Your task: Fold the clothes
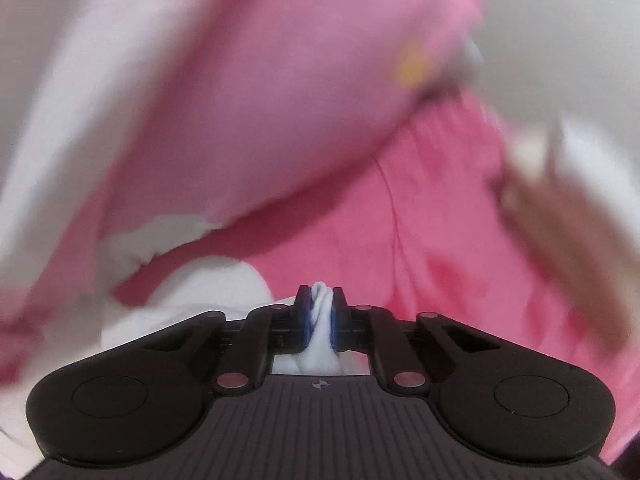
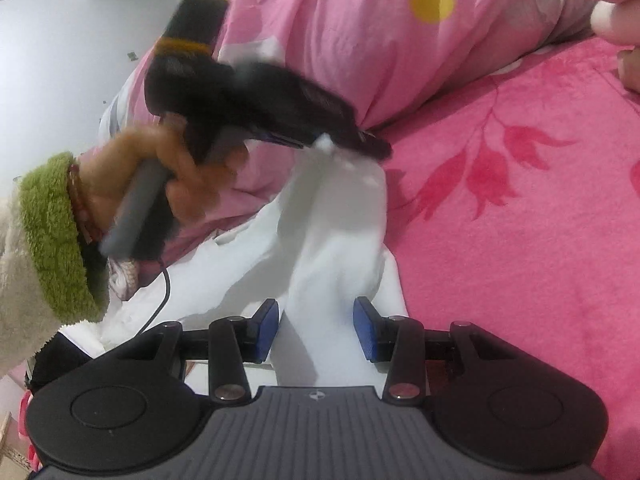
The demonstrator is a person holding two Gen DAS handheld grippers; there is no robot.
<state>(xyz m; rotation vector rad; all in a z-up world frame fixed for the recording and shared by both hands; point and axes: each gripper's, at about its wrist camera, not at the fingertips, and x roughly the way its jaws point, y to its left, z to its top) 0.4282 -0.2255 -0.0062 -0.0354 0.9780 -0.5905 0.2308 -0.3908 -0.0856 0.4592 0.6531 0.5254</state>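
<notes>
Left tool: jaws closed, clamping a pinch of the white garment. The garment hangs from that tool down onto the pink bed cover, just beside the pink quilt. Right tool: jaws part open, garment between the pads, no firm grip evident.

The left wrist view smears the pink quilt (motion blur), its print unreadable.
</notes>
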